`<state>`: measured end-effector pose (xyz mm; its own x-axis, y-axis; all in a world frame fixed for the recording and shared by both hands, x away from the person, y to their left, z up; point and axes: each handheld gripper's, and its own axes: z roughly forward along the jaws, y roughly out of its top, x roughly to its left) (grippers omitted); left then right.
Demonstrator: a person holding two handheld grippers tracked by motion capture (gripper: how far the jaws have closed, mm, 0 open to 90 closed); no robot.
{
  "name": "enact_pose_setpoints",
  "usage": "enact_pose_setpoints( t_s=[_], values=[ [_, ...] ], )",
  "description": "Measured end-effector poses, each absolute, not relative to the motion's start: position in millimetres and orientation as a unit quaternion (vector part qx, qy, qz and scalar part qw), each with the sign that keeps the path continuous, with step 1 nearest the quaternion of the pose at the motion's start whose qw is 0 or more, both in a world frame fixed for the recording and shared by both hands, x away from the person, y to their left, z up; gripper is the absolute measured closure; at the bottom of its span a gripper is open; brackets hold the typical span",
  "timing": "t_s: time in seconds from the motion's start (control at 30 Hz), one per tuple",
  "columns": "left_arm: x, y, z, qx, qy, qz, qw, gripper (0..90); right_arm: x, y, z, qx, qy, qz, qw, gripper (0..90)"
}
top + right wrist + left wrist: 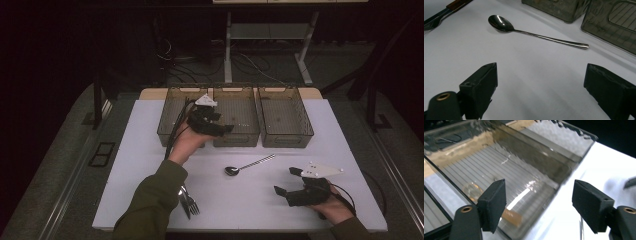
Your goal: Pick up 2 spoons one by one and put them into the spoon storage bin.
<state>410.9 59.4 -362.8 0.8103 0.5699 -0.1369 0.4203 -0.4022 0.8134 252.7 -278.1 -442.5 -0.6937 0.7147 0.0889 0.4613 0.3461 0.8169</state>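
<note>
Two grippers stand wide open and empty; the left gripper (pixel 227 128) hovers over the middle bin (pixel 236 131) at upper centre, probably having nothing left to drop; the right gripper (pixel 287 181), lower right, faces the spoon (pixel 248 164) lying mid-table, likely its next pick.

— Spoon (pixel 248 165): shiny silver, dark mirror in the bowl. Table (pixel 150 150): plain white, no pattern.

— Bins (pixel 236 115): smoky brown-grey, see-through, fine ribbed stripes across the floors. Tan label on the near wall in the left gripper view.

— Grippers (pixel 292 181): matte black, brass-coloured rings at the screw holes, pale grey plates on top.

— Sleeve (pixel 152 200): olive green. Fork (pixel 191 202) beside it: silvery. Floor beyond: dark grey.
</note>
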Motion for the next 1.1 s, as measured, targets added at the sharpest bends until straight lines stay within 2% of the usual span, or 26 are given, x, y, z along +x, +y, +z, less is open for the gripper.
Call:
enact_pose_setpoints(
  t_s=[0.27,0.7,0.93,1.1],
  values=[
    [385.1,69.8,-374.0,0.836,0.286,0.077,0.461,21.3,253.1,-277.8,-442.9,0.363,0.808,0.440,0.145,11.9],
    [353.1,73.5,-396.8,0.843,0.274,0.082,0.456,23.6,253.4,-277.2,-443.4,0.366,0.809,0.437,0.144,11.9],
    [343.0,68.9,-412.8,0.847,0.274,0.073,0.449,31.2,253.2,-277.6,-443.4,0.365,0.808,0.439,0.146,11.9],
    [340.9,65.4,-418.9,0.846,0.275,0.070,0.451,40.3,253.6,-278.0,-443.6,0.365,0.807,0.440,0.148,11.9]
  ],
)
